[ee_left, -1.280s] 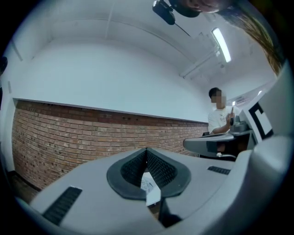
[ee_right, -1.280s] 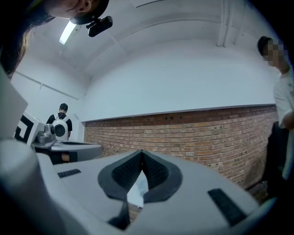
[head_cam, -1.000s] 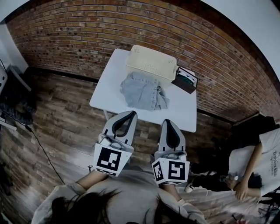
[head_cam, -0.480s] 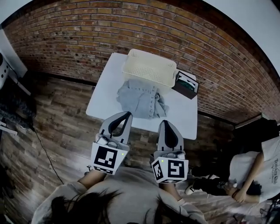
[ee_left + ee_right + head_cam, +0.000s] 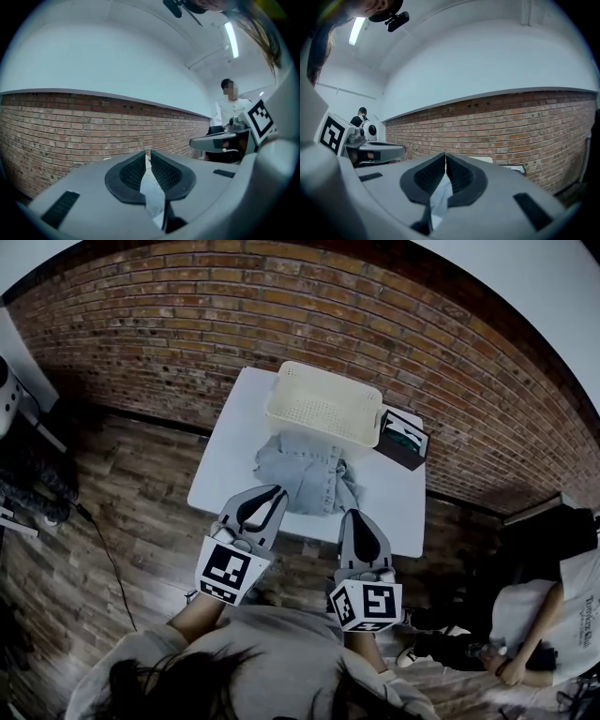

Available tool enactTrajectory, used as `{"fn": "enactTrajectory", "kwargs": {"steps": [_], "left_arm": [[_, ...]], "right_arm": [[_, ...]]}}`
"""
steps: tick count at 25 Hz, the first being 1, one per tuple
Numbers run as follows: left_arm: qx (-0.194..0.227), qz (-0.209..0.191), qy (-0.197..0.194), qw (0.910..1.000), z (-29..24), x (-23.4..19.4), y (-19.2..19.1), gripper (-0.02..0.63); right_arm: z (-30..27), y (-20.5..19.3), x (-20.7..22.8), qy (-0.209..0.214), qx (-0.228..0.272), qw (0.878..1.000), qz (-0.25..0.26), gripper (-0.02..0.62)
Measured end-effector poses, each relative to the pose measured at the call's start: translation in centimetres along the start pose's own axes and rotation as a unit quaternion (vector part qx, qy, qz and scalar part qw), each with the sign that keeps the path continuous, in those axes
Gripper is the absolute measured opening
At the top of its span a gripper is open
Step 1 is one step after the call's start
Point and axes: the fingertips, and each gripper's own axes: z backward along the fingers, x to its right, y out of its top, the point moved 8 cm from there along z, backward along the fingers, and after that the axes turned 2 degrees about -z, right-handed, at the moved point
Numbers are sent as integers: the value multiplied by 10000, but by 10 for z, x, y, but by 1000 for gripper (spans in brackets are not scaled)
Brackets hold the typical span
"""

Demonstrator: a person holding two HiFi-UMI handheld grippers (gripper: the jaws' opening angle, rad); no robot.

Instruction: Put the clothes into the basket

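Observation:
A crumpled light-blue denim garment (image 5: 305,479) lies on the white table (image 5: 220,460), just in front of a cream perforated basket (image 5: 323,404) that stands at the table's far edge. My left gripper (image 5: 274,491) points level at the table's near edge, close to the garment's near left side, and it is shut with nothing in it. My right gripper (image 5: 359,515) is level and shut too, its tip by the garment's near right corner. In the left gripper view the left gripper (image 5: 148,152) shows only brick wall ahead. In the right gripper view the right gripper (image 5: 445,155) has the basket (image 5: 480,159) just beyond it.
A dark box (image 5: 403,439) sits on the table to the right of the basket. A brick wall (image 5: 141,343) runs behind the table. A person (image 5: 548,610) sits on the wooden floor at the right. Dark equipment and a cable (image 5: 98,540) lie at the left.
Both grippers have moved forward and a little lower, from short of the table to its near edge by the garment. The garment and basket have not moved.

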Motion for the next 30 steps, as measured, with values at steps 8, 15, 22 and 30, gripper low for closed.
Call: {"fn": "enactTrajectory", "kwargs": {"steps": [8, 15, 22, 30], "left_arm": [[-666, 307, -559, 9957, -37, -36, -47, 189], [-1532, 314, -676, 9854, -77, -72, -102, 264], [-2189, 332, -785, 9720, -110, -94, -145, 311], [-2660, 613, -938, 9574, -128, -104, -155, 364]], "right_arm": [[-38, -37, 23, 539, -370, 9974, -302, 175], [-81, -90, 47, 651, -1219, 9904, 49, 224], [-119, -129, 73, 611, -1920, 9794, 127, 275], [-137, -150, 88, 684, -2550, 9645, 16, 345]]}}
